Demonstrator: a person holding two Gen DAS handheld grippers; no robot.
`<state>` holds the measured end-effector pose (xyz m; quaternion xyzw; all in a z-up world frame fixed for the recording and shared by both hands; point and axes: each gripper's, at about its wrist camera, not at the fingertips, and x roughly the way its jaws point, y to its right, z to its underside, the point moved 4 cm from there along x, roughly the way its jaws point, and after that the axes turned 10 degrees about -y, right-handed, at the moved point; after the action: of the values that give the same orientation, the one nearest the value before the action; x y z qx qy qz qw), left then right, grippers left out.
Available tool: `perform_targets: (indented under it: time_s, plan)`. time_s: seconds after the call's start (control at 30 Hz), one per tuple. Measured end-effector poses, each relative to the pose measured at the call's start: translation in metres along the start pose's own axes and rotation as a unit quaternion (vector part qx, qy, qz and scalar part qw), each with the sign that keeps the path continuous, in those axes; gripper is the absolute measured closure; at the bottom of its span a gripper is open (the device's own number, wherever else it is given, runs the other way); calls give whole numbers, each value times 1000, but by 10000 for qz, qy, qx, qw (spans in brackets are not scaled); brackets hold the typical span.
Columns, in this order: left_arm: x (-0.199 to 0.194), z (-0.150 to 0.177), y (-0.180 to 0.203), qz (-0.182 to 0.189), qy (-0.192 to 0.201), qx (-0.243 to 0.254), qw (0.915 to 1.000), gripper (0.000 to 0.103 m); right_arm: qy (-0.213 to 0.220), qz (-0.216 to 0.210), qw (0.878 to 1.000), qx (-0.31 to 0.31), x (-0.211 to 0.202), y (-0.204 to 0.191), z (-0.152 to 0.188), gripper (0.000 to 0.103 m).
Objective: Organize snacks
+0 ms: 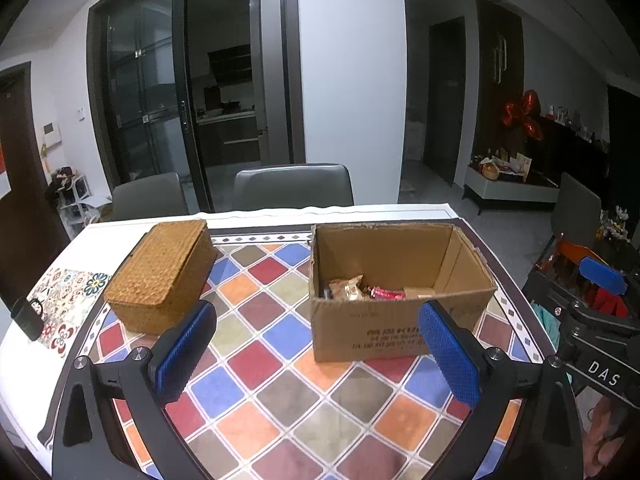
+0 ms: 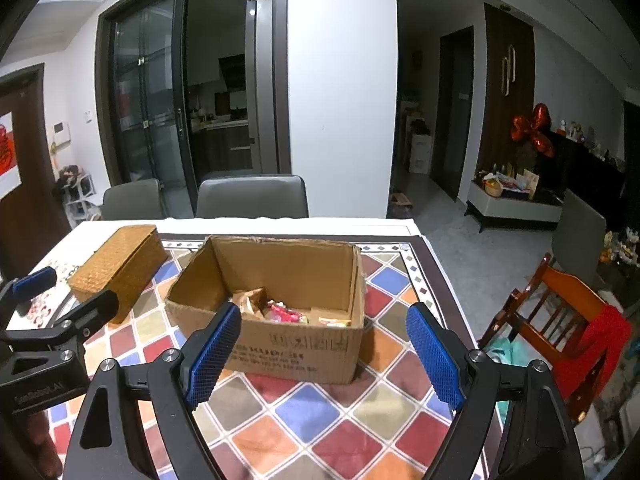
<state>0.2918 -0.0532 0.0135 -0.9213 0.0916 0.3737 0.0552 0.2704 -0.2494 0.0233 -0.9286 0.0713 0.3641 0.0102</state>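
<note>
An open cardboard box stands on the table with several wrapped snacks inside; the right wrist view shows the box and snacks too. A woven basket with its lid shut sits to the box's left, also in the right wrist view. My left gripper is open and empty, above the table in front of the box and basket. My right gripper is open and empty, just in front of the box.
The table has a colourful diamond-pattern cloth. A dark object lies at its left edge. Two grey chairs stand behind it. A wooden chair with a red cloth stands to the right.
</note>
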Motion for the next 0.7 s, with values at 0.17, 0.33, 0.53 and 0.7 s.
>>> perform_targets:
  time_s: [0.17,0.33,0.53,0.7]
  plan:
    - [-11,17,-1,23,-21,-42,10000,0,9,47,10000,6,-15,0,14,18]
    - [-23,34,-1,76,3,-70,9999,0,21,91,10000,24,-29,-1,31,18]
    - [-37,51,-3,63,26,-101,9999,0,68,138,9999,52,-45,-3,46,18]
    - [-47,67,-4,38,12,-131,9999,0,90,135,9998,62,-55,-4,57,18]
